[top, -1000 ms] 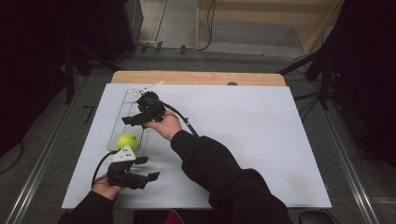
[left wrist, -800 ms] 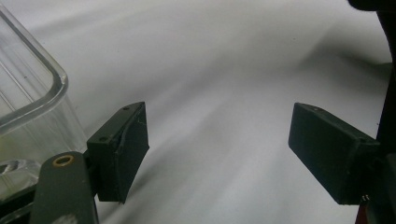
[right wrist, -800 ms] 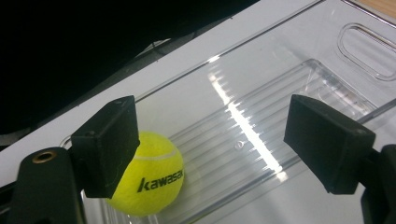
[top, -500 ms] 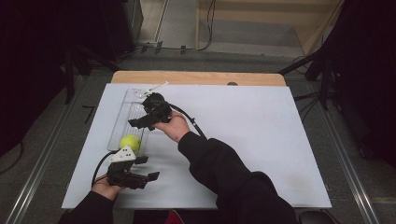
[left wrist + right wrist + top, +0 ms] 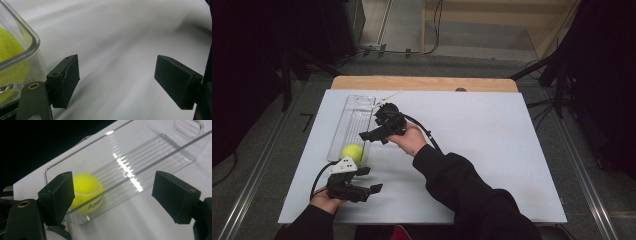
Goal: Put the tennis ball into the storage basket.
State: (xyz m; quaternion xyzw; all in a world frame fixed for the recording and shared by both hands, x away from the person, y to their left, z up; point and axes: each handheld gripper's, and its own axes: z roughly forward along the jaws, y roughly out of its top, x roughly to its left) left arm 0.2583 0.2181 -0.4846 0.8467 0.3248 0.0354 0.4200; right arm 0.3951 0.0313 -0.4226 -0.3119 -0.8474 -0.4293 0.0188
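Both tongs apart and empty: left tongs (image 5: 371, 188) parked on the surface (image 5: 492, 150), right tongs (image 5: 367, 135) beside the clear tray (image 5: 343, 131) for reaching the tennis ball (image 5: 352, 152).

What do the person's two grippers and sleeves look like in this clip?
Both the left gripper and the right gripper are black, with blocky rectangular pads. A black cable trails from each. The left one carries a grey three-cornered plate on top, and a brass-coloured ring shows near its jaw base. The sleeves are dark and long.
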